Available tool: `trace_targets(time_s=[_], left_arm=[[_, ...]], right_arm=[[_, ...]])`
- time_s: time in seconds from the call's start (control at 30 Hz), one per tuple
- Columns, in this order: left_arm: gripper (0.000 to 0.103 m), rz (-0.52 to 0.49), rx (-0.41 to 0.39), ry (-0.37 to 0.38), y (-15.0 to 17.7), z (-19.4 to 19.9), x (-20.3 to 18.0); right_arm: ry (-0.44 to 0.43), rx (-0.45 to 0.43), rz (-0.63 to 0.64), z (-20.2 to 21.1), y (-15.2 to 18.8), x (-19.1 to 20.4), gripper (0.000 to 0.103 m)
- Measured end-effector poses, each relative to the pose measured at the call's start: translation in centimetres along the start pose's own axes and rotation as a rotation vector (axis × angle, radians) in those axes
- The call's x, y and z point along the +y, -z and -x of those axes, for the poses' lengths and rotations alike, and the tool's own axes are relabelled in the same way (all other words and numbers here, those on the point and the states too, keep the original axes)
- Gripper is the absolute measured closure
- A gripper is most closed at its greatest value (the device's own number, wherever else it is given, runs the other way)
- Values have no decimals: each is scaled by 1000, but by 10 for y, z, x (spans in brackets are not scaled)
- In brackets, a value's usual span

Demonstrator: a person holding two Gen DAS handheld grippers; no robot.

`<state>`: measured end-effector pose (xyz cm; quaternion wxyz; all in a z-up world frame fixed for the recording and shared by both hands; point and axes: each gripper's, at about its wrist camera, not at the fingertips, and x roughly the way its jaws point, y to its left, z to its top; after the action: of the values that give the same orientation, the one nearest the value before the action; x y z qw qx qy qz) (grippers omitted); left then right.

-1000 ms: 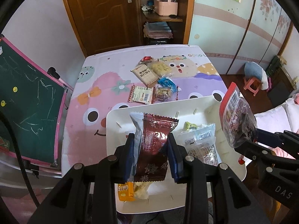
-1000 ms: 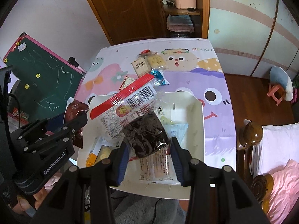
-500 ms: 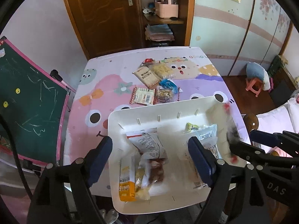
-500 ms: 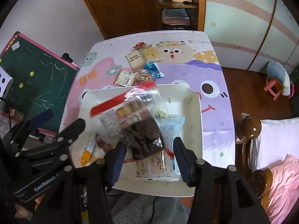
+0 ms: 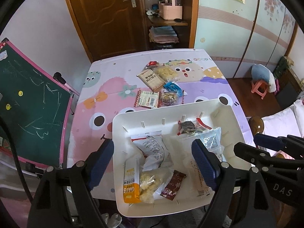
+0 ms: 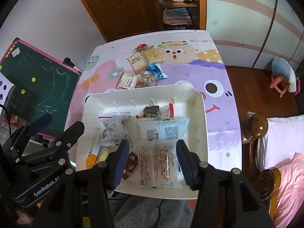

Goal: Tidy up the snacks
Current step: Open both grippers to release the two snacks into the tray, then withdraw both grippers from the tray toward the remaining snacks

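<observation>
A white bin sits at the table's near edge and holds several snack packs. The dark red pack lies at its near side beside an orange oats pack. The red-topped pack of dark snacks lies at the bin's far side. My left gripper is open and empty above the bin. My right gripper is open and empty above a clear pack. Several loose snacks lie on the table beyond the bin.
The table wears a pink and purple cartoon cloth. A green chalkboard stands to the left. A wooden bedpost and a bed are at the right. A brown door and shelves are behind the table.
Both grippers opened and let their packs fall into the bin: the dark red pack from the left, the red-topped pack from the right. Both grippers now hang empty above the bin.
</observation>
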<state>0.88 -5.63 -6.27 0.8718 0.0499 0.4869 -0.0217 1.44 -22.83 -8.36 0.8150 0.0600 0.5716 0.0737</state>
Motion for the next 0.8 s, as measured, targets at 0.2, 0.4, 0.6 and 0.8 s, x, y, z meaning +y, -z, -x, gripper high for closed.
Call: trace_targets(time_s=[0.2,0.4,0.6,0.8], left_arm=[[20,8,-4,-2,-1,2,1],[20,6,-4,0,-2,2,2],[20,6,-5,0,-1,2,1],[20,10,-6,5,-3,2,3]], right_arm=[[0,-15,3,4,1,2,51],[-6,-23,6,5,0,3,51],[-9,-39,10,9,-2,5,51],[-15,-61,16,13,-7,7,51]])
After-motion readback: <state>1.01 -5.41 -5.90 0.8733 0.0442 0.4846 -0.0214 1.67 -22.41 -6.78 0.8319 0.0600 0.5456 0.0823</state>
